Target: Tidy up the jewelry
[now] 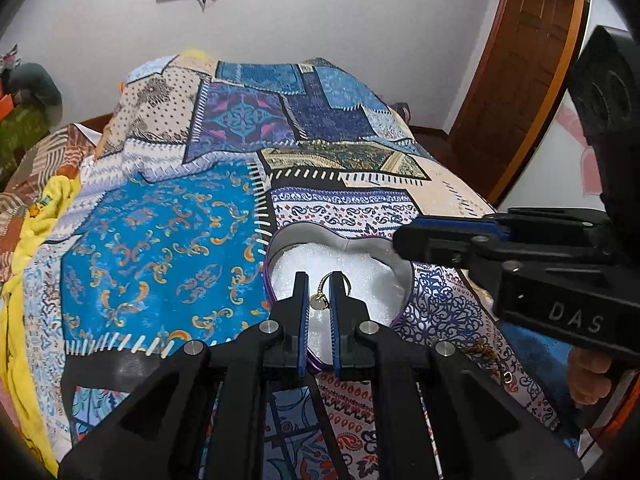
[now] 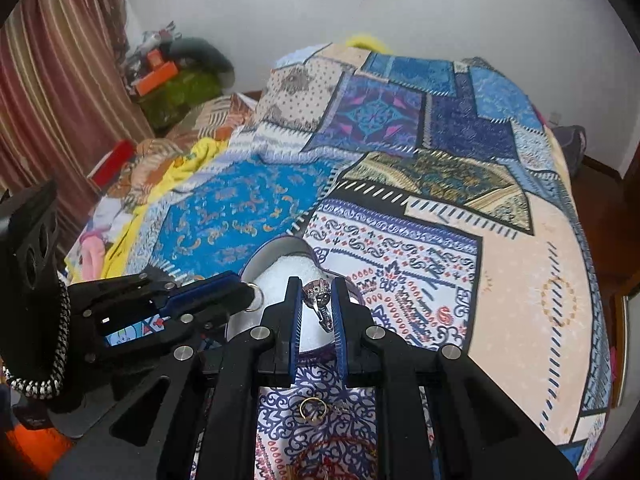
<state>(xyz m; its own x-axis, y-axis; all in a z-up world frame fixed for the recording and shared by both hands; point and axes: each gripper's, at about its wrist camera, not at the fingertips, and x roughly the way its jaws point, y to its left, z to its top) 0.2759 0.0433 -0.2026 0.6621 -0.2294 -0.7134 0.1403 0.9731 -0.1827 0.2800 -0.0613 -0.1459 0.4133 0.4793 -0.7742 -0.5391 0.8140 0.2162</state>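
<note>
A heart-shaped box [image 1: 280, 240] with a purple rim and white foam lining lies open on the patchwork bedspread. My left gripper [image 1: 319, 276] hovers over the foam, shut on a gold hoop earring [image 1: 320, 301] with a round pendant. The right wrist view shows my right gripper [image 2: 317, 282] over the same box [image 2: 280, 246], shut on a silver ring [image 2: 320, 300] set with stones. The left gripper [image 2: 250, 290] reaches in from the left there, the gold hoop [image 2: 256, 298] at its tip. The right gripper [image 1: 396, 240] enters from the right in the left wrist view.
A loose gold ring [image 2: 312, 408] and a beaded piece lie on the bedspread [image 2: 500, 280] under my right gripper. A silver chain [image 2: 60, 340] hangs at the left. A yellow blanket [image 1: 24, 280] borders the bed's left side; a wooden door [image 1: 520, 60] stands at right.
</note>
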